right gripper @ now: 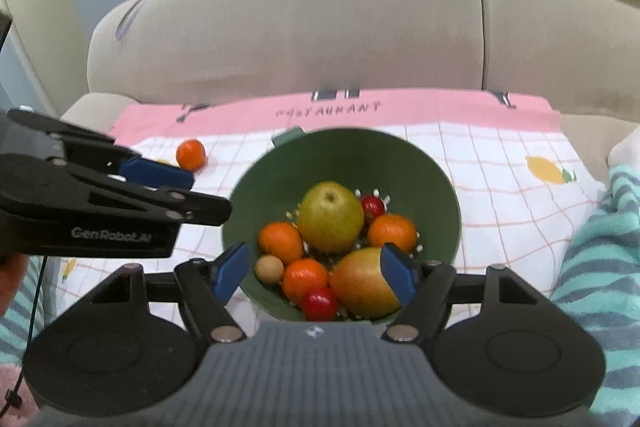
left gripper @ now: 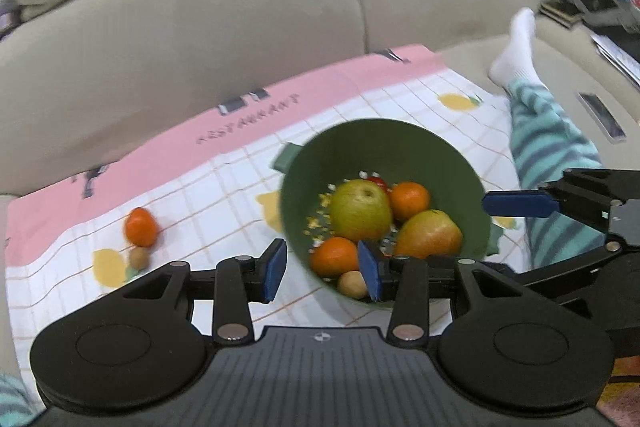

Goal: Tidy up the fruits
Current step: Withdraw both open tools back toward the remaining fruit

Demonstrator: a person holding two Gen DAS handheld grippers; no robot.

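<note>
The green colander bowl [right gripper: 344, 155] is sitting on the checked cloth [right gripper: 500, 195] spread over the sofa seat, and it is holding most of the fruit: a green pear [right gripper: 331, 217], a red-blushed pear [right gripper: 362, 283], three oranges [right gripper: 280, 242], two small red fruits [right gripper: 319, 303] and a small brown fruit [right gripper: 269, 269]. Two pieces are lying outside it on the cloth, well to the bowl's left: a loose orange [left gripper: 140, 227] and, just beside it, a small brown round fruit [left gripper: 139, 258].

The step in hand appears to be gathering the last strays into the bowl. The next move probably calls for the left gripper [left gripper: 322, 273] to swing left, away from the bowl, come down over the loose orange, and close gently enough that the round fruit is not squeezed out sideways and sent rolling on the soft cloth.

The left gripper is hovering at the bowl's near-left rim with its jaws spread wide and nothing between them; the loose orange is lying off to its left, apart from it. The right gripper [right gripper: 314, 273] is poised above the bowl's near edge, also wide open and holding nothing, its fingers framing the fruit pile from above without clearly touching any piece. The sofa [right gripper: 280, 27] is rising behind the cloth, and a leg in striped trousers [left gripper: 548, 147] is resting at the right.
</note>
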